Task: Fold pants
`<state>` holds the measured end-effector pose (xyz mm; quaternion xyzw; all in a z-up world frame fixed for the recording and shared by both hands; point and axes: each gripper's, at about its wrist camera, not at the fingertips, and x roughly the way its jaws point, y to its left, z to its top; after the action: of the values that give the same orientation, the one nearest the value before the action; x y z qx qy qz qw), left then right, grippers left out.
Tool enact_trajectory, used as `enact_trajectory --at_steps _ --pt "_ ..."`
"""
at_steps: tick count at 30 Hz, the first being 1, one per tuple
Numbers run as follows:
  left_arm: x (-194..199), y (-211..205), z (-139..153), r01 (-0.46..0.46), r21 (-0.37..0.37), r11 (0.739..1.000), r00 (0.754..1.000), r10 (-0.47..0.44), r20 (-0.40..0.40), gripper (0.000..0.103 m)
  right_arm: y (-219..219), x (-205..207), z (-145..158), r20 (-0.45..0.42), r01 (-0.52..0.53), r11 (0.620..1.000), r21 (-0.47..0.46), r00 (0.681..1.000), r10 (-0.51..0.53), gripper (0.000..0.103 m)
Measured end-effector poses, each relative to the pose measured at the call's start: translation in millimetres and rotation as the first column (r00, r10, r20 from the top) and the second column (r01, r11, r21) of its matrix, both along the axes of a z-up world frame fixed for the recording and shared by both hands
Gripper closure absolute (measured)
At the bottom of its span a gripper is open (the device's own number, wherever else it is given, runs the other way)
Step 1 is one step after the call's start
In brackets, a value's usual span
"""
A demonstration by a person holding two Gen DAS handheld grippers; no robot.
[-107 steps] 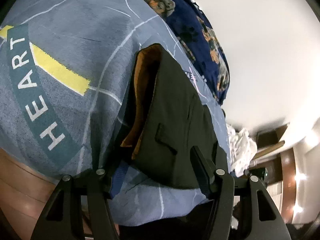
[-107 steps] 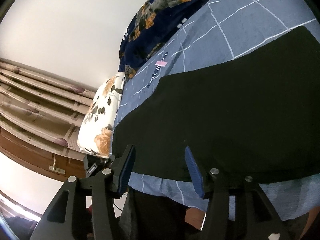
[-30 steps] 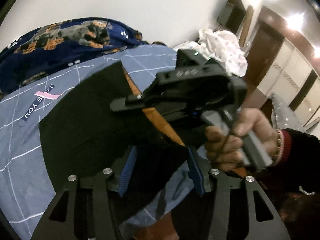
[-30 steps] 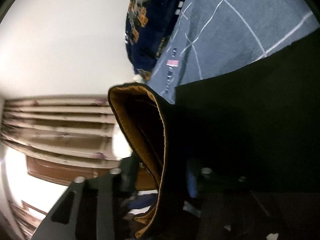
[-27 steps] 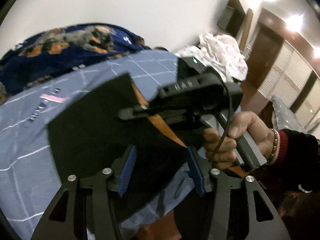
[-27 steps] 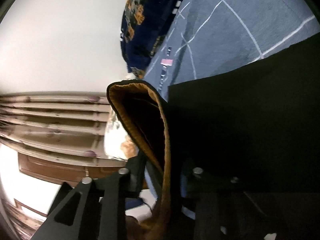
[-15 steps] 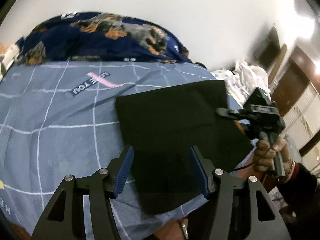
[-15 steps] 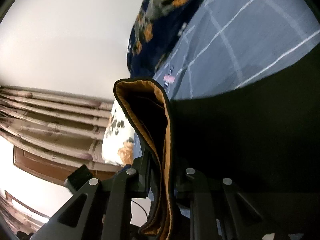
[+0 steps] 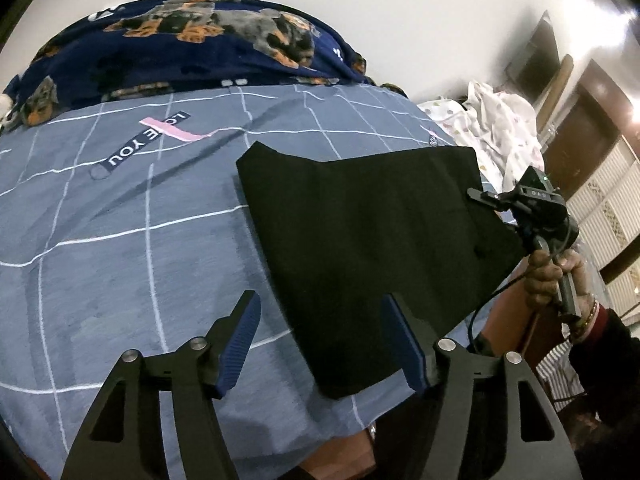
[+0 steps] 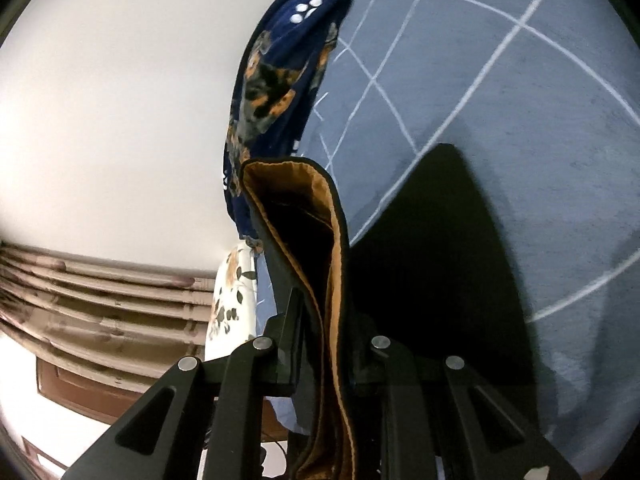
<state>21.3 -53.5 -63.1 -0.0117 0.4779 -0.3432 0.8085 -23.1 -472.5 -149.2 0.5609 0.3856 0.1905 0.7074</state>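
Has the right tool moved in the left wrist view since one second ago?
Yes. The right tool has moved away to the right edge of the pants, against the blue bedsheet.

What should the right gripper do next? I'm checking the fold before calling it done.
Probably open the right gripper and back away. It is shut on the waistband of the black pants, which already lie folded flat on the blue bedsheet, and the left gripper is open, holding nothing.

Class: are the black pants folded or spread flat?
Folded: the pants form a compact panel; the right tongs pinch doubled waistband layers.
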Motion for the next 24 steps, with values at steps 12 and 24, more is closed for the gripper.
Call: enact_trajectory --at_steps 12,24 --pt "12 -29 -12 0.028 -0.006 1.0 0.999 -0.029 -0.046 0.036 -22 -6 -8 0.01 0.035 0.995 -0.09 0.999 -0.035 0.086" --pt "9 -35 -13 0.057 -0.008 0.998 0.998 -0.057 -0.037 0.036 -44 -93 51 0.14 0.112 0.991 -0.071 0.985 -0.101 0.082"
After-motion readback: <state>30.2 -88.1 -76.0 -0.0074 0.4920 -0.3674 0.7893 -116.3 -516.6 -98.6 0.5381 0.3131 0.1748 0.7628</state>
